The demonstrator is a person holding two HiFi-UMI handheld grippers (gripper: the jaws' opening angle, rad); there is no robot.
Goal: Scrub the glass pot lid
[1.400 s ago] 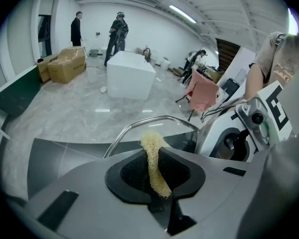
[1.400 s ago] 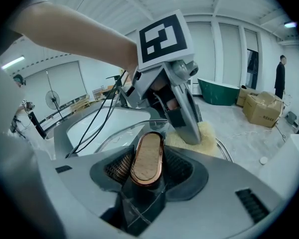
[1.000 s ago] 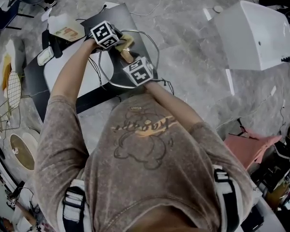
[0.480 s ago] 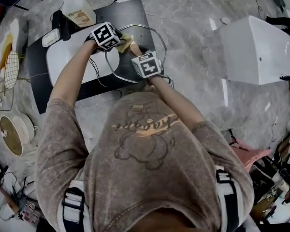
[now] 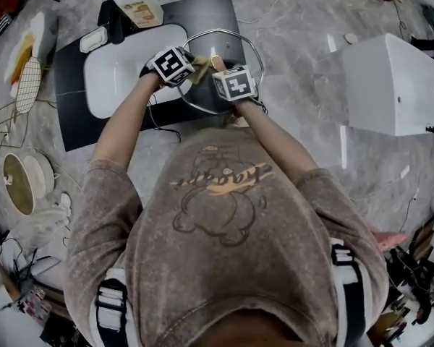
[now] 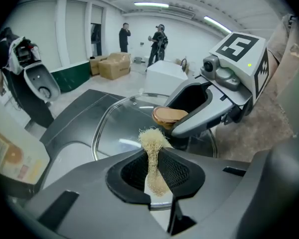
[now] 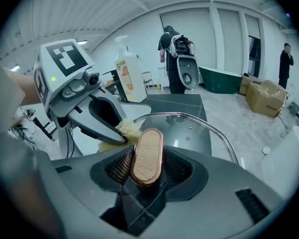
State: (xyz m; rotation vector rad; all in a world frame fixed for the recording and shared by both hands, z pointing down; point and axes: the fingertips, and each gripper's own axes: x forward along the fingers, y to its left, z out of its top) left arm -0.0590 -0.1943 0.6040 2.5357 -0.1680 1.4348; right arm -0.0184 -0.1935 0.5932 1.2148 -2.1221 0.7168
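Observation:
The glass pot lid (image 5: pixel 252 51), clear with a metal rim, is held over the right end of the black counter. My right gripper (image 5: pixel 218 65) is shut on its oval wooden handle (image 7: pixel 146 156), which stands on edge between the pads. My left gripper (image 5: pixel 193 69) is shut on a tan fibrous scrubber (image 6: pixel 153 153). The scrubber's tuft (image 7: pixel 124 131) sits right beside the handle, over the glass (image 6: pixel 122 126). Whether the scrubber touches the glass I cannot tell. The two marker cubes are almost side by side.
A white sink basin (image 5: pixel 123 67) lies in the black counter (image 5: pixel 79 132), left of the lid. A soap bottle (image 5: pixel 139 2) stands behind it. A white box (image 5: pixel 398 85) is on the floor to the right, wire racks (image 5: pixel 25 85) at far left. People stand far off.
The two grippers have drawn closer together over the lid, and the lid sits further right and higher in the head view. Both grips look unchanged.

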